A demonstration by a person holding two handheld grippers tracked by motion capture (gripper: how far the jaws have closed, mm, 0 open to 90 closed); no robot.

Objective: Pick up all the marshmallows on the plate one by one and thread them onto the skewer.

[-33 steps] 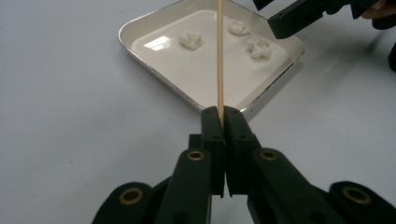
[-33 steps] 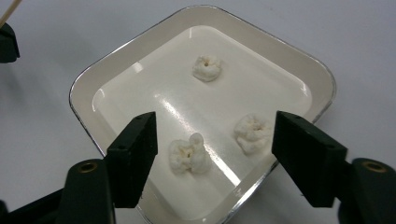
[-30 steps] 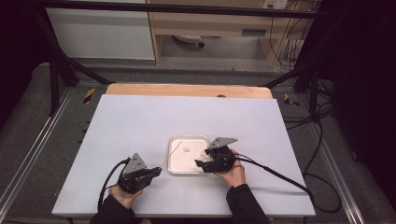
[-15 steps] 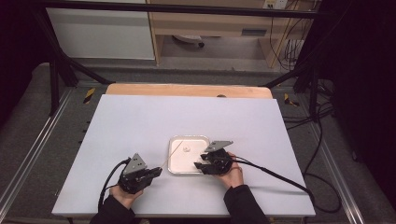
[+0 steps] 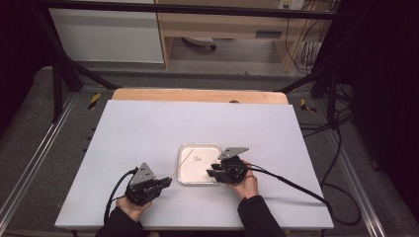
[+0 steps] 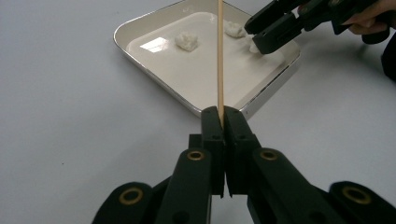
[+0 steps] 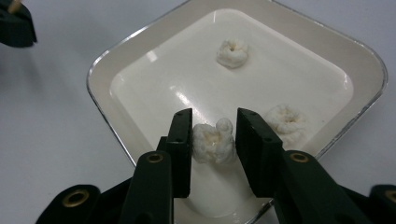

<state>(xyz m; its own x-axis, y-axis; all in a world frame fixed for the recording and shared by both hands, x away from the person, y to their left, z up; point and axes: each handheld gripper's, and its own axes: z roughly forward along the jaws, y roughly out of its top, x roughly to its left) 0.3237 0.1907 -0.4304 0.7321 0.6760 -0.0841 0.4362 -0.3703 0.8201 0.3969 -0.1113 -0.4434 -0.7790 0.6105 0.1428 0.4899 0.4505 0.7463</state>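
A shallow white tray point(image 5: 199, 146) sits near the table's front edge with three small white curled pieces in it. My right gripper point(image 7: 215, 117) reaches into the tray from its right side. Its jaws have just been closing, and both pads touch one white piece point(image 7: 214, 144) between them. A second piece point(image 7: 286, 120) lies just beside it, a third point(image 7: 232, 52) farther off. My left gripper point(image 6: 219, 112) is shut on a thin wooden skewer point(image 6: 219, 56), which points up over the tray point(image 6: 140, 52) toward my right gripper point(image 6: 257, 44). From above, the skewer point(image 5: 182, 164) slants from my left gripper point(image 5: 168, 181) over the tray's left rim.
The pale table point(image 5: 148, 128) spreads wide around the tray. A wooden strip point(image 5: 197, 95) edges its far side. Cables trail from both grippers, the right one's cable point(image 5: 296, 187) running off to the table's right edge. Metal frame rails point(image 5: 29, 168) flank the table.
My right gripper's jaws have narrowed around the white piece in the tray. Both hands and the skewer stay where they were.
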